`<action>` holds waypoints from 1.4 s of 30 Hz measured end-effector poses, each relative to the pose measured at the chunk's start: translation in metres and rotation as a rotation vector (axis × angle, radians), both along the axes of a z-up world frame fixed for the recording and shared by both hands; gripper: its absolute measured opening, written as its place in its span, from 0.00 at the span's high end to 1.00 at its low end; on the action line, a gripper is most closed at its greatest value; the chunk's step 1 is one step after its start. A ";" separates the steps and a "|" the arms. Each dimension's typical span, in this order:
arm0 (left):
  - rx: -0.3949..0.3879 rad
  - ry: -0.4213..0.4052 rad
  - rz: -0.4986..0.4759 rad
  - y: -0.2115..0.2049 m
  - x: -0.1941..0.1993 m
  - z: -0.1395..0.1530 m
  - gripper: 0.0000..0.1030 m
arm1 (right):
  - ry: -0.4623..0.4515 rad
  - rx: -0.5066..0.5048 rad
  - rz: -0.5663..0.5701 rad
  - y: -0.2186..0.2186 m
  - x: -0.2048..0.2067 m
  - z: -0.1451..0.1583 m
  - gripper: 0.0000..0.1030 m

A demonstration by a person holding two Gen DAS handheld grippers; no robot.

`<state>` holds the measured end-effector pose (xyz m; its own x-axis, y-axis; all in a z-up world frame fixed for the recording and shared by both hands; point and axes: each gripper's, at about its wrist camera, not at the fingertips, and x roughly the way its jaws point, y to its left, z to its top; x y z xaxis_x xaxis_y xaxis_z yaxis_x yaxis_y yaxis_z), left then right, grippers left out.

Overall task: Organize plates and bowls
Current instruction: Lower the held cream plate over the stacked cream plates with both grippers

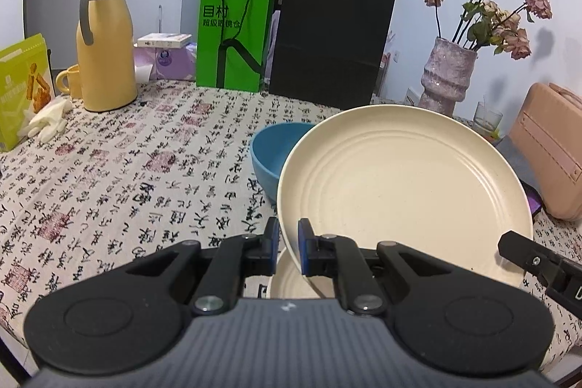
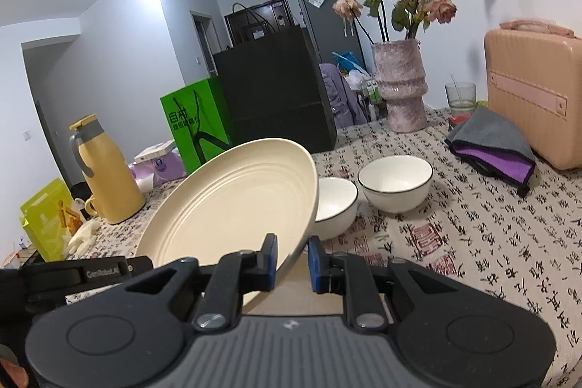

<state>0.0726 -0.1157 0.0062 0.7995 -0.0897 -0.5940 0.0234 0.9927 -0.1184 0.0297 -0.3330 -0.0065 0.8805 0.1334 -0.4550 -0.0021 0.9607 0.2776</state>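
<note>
A large cream plate (image 1: 400, 191) hangs tilted above the patterned tablecloth (image 1: 127, 170). My left gripper (image 1: 288, 235) is shut on its near-left rim. My right gripper (image 2: 293, 250) is shut on the opposite rim of the same cream plate (image 2: 232, 206); one of its black fingers (image 1: 516, 248) shows at the plate's right edge. A second cream plate (image 1: 291, 282) lies on the table right under the held one. Behind the held plate stands a blue bowl (image 1: 272, 151). Two white bowls with dark rims (image 2: 336, 206) (image 2: 396, 180) sit side by side on the cloth.
At the back left are a yellow jug (image 1: 105, 50) and a snack box (image 1: 22, 86). A green bag (image 1: 232, 39) and a black bag (image 1: 327, 42) stand behind. A vase of dried roses (image 1: 445, 75), a pink case (image 2: 527, 97) and a grey-purple cloth (image 2: 491, 148) line the right.
</note>
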 end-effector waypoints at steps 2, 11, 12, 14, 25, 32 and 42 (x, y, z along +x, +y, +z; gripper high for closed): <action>0.001 0.005 -0.002 0.000 0.000 -0.003 0.89 | 0.012 0.002 0.000 0.000 0.001 -0.005 0.83; -0.001 0.018 -0.007 0.004 -0.004 -0.015 0.89 | 0.062 0.009 0.003 -0.001 0.003 -0.024 0.83; -0.004 0.022 -0.008 0.004 -0.004 -0.016 0.89 | 0.066 0.010 0.003 -0.001 0.003 -0.025 0.83; -0.006 0.030 -0.010 0.005 -0.005 -0.018 0.89 | 0.076 0.013 0.004 -0.001 0.003 -0.029 0.83; -0.002 0.063 -0.013 0.006 -0.009 -0.032 0.89 | 0.127 0.028 0.008 -0.002 0.004 -0.047 0.83; 0.002 0.085 -0.018 0.006 -0.008 -0.039 0.89 | 0.145 0.034 0.007 -0.004 0.005 -0.053 0.83; 0.009 0.101 -0.023 0.004 -0.007 -0.046 0.89 | 0.174 0.037 0.005 -0.006 0.007 -0.063 0.83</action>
